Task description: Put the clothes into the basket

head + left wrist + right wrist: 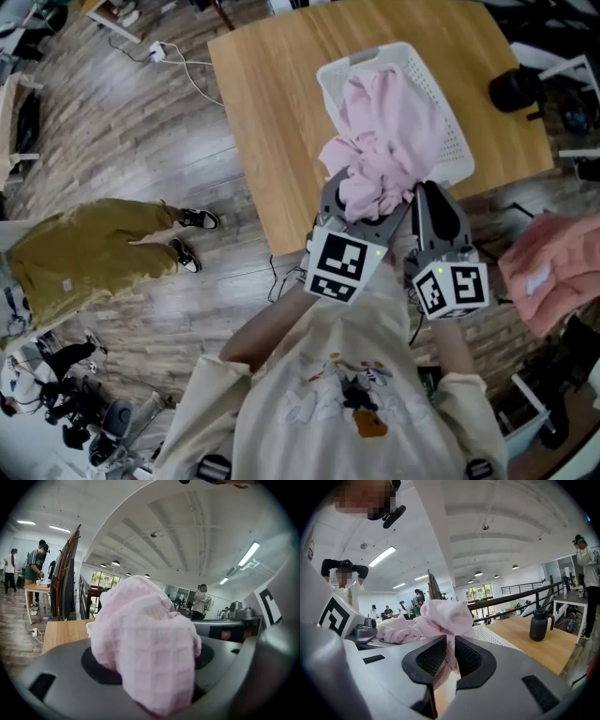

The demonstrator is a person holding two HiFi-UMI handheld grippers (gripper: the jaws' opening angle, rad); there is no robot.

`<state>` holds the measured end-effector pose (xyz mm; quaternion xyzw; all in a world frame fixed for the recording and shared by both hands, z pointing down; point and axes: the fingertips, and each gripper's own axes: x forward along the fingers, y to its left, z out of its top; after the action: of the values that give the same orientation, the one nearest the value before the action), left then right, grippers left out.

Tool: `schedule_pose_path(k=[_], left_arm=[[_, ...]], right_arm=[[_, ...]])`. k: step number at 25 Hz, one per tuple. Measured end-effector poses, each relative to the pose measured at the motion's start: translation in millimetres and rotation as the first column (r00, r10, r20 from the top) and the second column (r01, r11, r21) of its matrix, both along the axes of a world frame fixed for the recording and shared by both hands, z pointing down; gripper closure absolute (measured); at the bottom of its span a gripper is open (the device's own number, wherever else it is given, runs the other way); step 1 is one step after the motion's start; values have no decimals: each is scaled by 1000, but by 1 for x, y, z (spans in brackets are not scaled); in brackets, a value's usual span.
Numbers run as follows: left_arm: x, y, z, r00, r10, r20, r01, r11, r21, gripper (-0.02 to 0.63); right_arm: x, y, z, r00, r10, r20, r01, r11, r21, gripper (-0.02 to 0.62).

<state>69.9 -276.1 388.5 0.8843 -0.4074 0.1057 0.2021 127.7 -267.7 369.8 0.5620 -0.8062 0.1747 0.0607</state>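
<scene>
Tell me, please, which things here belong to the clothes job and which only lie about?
For the job: pale pink waffle-weave garment; white perforated plastic basket; left claw and right claw, both shut on the garment.
Lying about: black handled jug on the light wooden table; white power strip.

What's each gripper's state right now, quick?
Left gripper: tongs closed on the soft pink waffle-knit garment.
Right gripper: tongs closed on a fold of that pink garment.
</scene>
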Motion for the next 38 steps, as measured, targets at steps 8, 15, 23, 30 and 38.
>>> schedule_pose_path(k=[8,15,23,30,38], left_arm=[[5,-22,34,999,-33,6,34,998,-55,262],[19,-39,55,997,-81,18,83,994,-75,265],[34,-65,74,983,-186,2,185,976,-111,268],[43,-81,82,973,-231,-16,227,965,-131,273],[47,-91,87,946,-323,31,324,936,-136,273]], right_arm=[[6,-24,32,1000,-5,0,5,998,-56,528],[21,-37,52,1000,3,26,0,996,-90,528],[37,-53,70,1000,-4,30,8,994,-112,528],[49,-73,78,998,13,56,-6,992,-128,528],[57,-88,87,997,5,81,8,989,-149,528]])
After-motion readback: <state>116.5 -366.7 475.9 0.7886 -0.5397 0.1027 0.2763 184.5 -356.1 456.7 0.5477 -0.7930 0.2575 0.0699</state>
